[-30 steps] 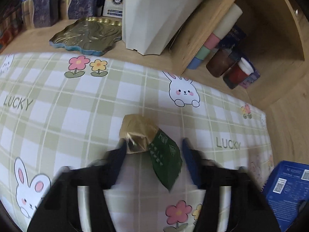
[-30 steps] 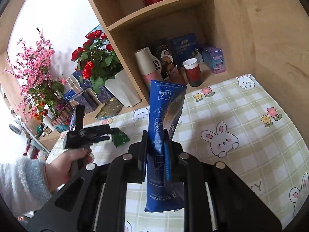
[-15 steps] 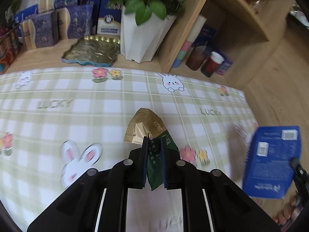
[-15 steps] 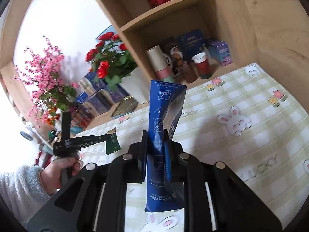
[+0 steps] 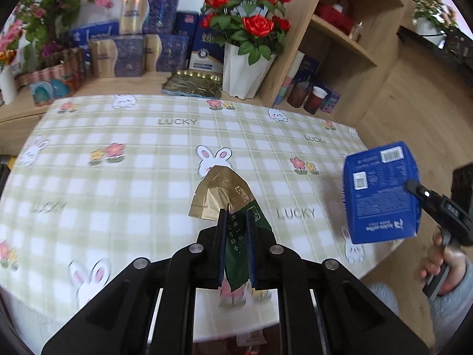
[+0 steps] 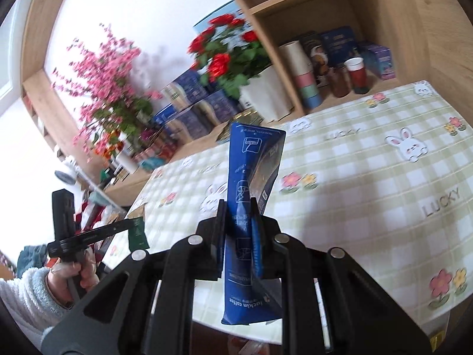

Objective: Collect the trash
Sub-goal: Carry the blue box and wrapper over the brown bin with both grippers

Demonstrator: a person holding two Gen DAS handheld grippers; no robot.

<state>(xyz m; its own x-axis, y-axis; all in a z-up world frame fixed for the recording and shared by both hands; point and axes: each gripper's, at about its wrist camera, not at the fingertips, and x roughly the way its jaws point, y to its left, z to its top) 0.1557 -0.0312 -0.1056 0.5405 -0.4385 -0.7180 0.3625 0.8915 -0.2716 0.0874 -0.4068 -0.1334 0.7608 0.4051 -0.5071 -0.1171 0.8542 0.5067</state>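
- Left wrist view is showing the left tool clamping a green-and-gold wrapper at lower centre of the frame, its jaws having just been closing with the wrapper between them; the wrapper is hanging clear of the checked tabletop.
- Right wrist view is showing the right tool clenching a flattened blue coffee pouch standing upright at frame centre, also off the tabletop.
- Both pieces of trash are being carried, so the pick-up step looks finished and the transport step is in hand; the next move is calling for taking both to a bin and letting go over it, but no bin is showing in either view.
- Only the left wrist view is showing the pouch's printed back at right of frame and the hand gripping that handle.
- Only the right wrist view is showing the left tool from outside at lower left, with the wrapper dangling beyond the tabletop edge.
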